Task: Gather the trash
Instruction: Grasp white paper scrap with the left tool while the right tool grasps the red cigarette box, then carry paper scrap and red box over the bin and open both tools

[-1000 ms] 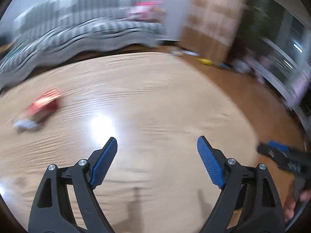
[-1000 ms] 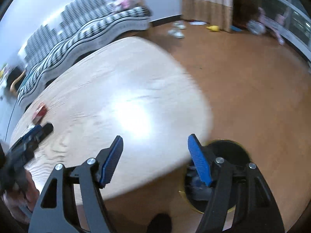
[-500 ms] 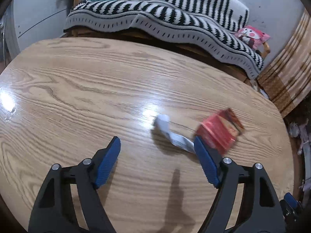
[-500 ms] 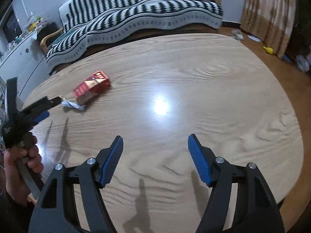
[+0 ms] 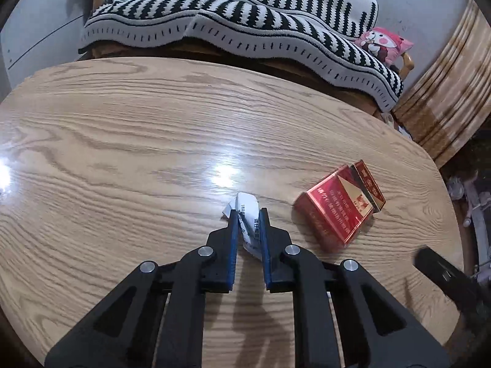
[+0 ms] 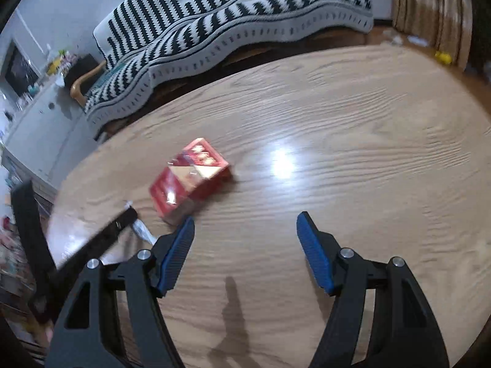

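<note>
A crumpled white paper scrap [image 5: 245, 201] lies on the oval wooden table [image 5: 122, 153]. My left gripper [image 5: 248, 214] is closing on it, and its blue pads press the scrap from both sides. A red cigarette pack [image 5: 340, 211] lies flat just to the right of the scrap. In the right wrist view the same pack [image 6: 190, 181] sits ahead of my right gripper [image 6: 245, 217], just beyond its left finger. That gripper is open with nothing between its fingers. The left gripper [image 6: 122, 219] and the scrap [image 6: 142, 230] show at the lower left there.
Behind the table stands a sofa under a black-and-white striped blanket [image 5: 245, 24], with a pink cushion [image 5: 383, 43] at its right end. A brown curtain [image 5: 445, 92] hangs at the far right. The table's right edge [image 5: 445, 214] is close to the pack.
My left gripper's jaws have gone from wide apart to closed around the paper scrap. My right gripper has swung left, and the red pack now lies just ahead of it.
</note>
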The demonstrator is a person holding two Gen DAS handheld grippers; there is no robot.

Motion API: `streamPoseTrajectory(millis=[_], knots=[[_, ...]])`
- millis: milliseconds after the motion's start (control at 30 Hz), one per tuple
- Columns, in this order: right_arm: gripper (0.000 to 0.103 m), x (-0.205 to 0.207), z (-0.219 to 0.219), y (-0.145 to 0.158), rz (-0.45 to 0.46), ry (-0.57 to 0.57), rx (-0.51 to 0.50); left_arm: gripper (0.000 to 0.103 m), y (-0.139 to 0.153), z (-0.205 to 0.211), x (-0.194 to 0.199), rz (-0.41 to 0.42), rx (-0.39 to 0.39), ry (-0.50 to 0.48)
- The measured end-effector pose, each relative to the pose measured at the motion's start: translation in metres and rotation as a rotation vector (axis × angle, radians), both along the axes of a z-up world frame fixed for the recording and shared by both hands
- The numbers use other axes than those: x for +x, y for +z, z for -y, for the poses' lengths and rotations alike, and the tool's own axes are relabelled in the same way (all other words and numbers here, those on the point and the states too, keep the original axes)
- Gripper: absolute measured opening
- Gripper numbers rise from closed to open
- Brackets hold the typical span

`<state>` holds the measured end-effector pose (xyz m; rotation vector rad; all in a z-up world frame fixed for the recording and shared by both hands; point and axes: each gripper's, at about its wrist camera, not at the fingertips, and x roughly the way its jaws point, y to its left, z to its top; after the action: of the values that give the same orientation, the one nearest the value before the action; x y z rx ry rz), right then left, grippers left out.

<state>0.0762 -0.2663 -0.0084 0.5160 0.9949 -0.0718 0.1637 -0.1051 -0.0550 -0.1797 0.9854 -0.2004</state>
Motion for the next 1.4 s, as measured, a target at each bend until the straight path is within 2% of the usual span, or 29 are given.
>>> streamPoseTrajectory(millis=[100, 167, 400, 500, 633, 700, 767, 867, 1067, 1267, 1400], knots=[[0.073, 0.023, -0.015, -0.01, -0.021, -0.002, 0.057, 0.012, 0.007, -0.017, -0.008, 0.004, 0.0, 0.004], [0.083, 0.034, -0.023, -0.016, -0.039, -0.013, 0.084, 0.012, 0.011, -0.027, -0.013, 0.01, 0.005, 0.016], [0.091, 0.084, -0.054, -0.022, -0.072, -0.042, 0.088, 0.012, 0.02, -0.051, -0.023, 0.024, 0.007, 0.022], [0.092, 0.101, -0.073, -0.023, -0.078, -0.027, 0.018, 0.012, 0.016, -0.058, -0.022, 0.014, 0.0, 0.028], [0.092, 0.114, -0.101, -0.026, -0.1, 0.038, -0.185, 0.012, 0.014, -0.063, -0.019, 0.008, 0.005, 0.027], [0.081, 0.112, -0.108, -0.028, -0.094, 0.055, -0.259, 0.012, 0.014, -0.065, -0.018, 0.012, 0.002, 0.026], [0.073, 0.104, -0.107, -0.027, -0.075, 0.067, -0.258, 0.012, 0.015, -0.065, -0.019, 0.013, -0.006, 0.026], [0.067, 0.089, -0.098, -0.022, -0.067, 0.091, -0.24, 0.012, 0.016, -0.063, -0.021, 0.019, -0.005, 0.018], [0.063, 0.031, -0.063, 0.006, -0.043, 0.081, -0.233, 0.012, 0.025, -0.038, -0.034, 0.036, -0.006, -0.04], [0.063, -0.054, -0.005, 0.044, 0.007, 0.001, -0.279, 0.012, 0.039, 0.016, -0.066, 0.057, -0.023, -0.179], [0.063, -0.119, 0.045, 0.06, 0.026, -0.084, -0.304, 0.012, 0.056, 0.07, -0.098, 0.096, -0.044, -0.293]])
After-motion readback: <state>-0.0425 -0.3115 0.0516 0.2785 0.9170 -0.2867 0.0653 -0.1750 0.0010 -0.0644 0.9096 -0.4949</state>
